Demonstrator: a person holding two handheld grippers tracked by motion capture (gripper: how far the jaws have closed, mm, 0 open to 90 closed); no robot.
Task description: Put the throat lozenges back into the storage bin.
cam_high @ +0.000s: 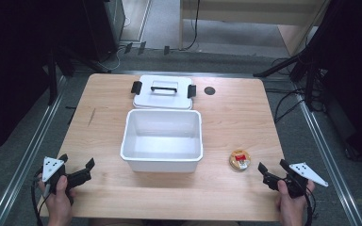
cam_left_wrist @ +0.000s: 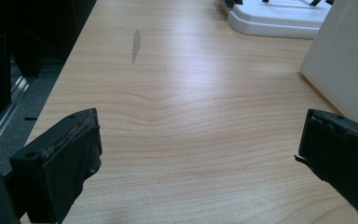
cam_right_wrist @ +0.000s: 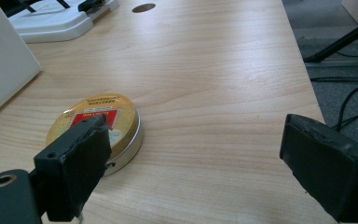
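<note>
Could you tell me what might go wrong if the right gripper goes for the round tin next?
The tin is low and flat on the table, so the open right gripper may slip off its thin rim or just push it along the wood. It also lies beside the empty white bin; a sideways nudge could drive it against the bin wall. The lid rests just behind the bin, so a high carry might clip its black handle.

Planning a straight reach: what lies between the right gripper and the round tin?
Nothing: bare wood separates the right gripper from the round tin, as the high view shows.
</note>
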